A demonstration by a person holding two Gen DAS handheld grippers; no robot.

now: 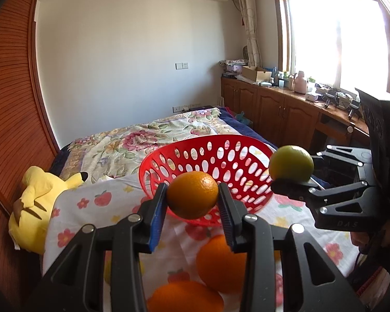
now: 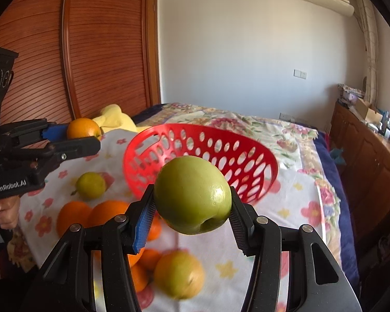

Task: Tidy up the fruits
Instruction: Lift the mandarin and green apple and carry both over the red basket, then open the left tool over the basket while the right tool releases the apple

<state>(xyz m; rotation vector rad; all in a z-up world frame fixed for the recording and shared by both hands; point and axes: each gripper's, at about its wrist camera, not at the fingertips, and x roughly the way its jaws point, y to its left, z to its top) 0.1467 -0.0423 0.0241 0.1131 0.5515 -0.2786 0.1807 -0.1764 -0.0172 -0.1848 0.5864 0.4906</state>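
Observation:
My left gripper (image 1: pixel 192 197) is shut on an orange (image 1: pixel 192 194), held in the air just in front of the red perforated basket (image 1: pixel 234 156). In the right wrist view the same orange (image 2: pixel 83 128) shows at the left, in the left gripper (image 2: pixel 84 136). My right gripper (image 2: pixel 192 205) is shut on a green apple (image 2: pixel 192 193), lifted before the basket (image 2: pixel 247 150). From the left wrist view that apple (image 1: pixel 291 163) sits in the right gripper (image 1: pixel 290 179) at the basket's right rim. The basket looks empty.
Loose fruit lies on the flowered cloth (image 2: pixel 286 208) below: several oranges (image 2: pixel 106 212), a small green fruit (image 2: pixel 91 185) and a yellowish apple (image 2: pixel 179 273). A yellow plush toy (image 1: pixel 36 200) lies left by the wooden wardrobe (image 1: pixel 10 104). A cabinet (image 1: pixel 273 111) lines the right.

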